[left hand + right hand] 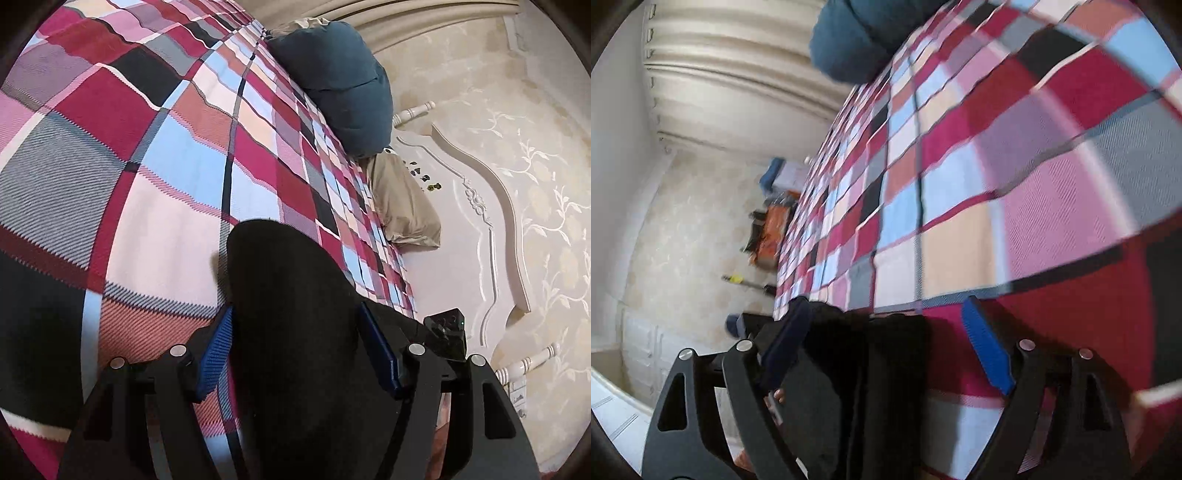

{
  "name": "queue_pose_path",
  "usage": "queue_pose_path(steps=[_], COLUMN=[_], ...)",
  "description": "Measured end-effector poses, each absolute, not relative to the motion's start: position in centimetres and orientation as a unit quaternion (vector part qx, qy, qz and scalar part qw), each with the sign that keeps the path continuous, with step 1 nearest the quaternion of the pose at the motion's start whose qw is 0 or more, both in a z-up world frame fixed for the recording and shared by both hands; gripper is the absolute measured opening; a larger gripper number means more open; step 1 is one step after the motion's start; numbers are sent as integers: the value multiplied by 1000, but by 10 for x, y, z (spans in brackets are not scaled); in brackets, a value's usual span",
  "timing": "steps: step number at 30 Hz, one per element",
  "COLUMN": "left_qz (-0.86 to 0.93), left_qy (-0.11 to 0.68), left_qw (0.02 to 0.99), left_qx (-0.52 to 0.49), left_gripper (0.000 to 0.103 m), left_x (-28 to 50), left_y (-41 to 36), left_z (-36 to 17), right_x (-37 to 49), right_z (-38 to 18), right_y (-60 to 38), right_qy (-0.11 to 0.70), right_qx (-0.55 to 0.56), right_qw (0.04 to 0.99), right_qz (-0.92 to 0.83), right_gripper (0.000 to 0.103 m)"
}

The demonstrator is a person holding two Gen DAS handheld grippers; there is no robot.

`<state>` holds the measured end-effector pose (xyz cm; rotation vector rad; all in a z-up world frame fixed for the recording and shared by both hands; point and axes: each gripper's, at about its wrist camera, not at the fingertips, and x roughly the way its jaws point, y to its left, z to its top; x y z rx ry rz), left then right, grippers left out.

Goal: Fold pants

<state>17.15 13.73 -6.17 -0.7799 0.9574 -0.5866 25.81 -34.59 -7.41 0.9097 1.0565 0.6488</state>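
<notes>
Left side first: the left gripper [301,343] has its blue pads spread wide with the black pants [291,314] bunched between them, not pinched as far as I can see. The pants lie at the near edge of the plaid bedspread [166,155]. Over on the right, the right gripper [886,347] is wide open too, straddling the pants [857,369]. Looks like the grab step; next both need to close on the fabric.
</notes>
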Motion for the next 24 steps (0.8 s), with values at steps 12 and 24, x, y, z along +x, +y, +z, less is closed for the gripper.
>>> queue_pose_path(steps=[12, 24], left_qz=[-283, -231], left_qy=[448, 450], left_qw=[762, 829], left_qx=[-372, -240], left_gripper=[68, 32], left_x=[179, 179], left_y=[139, 109], left_z=[-65, -49], right_x=[259, 270], right_z=[-85, -88], right_y=[-333, -316], right_qy=[460, 494], right_qx=[438, 380], right_qw=[683, 714], right_qz=[361, 319], right_gripper=[85, 33])
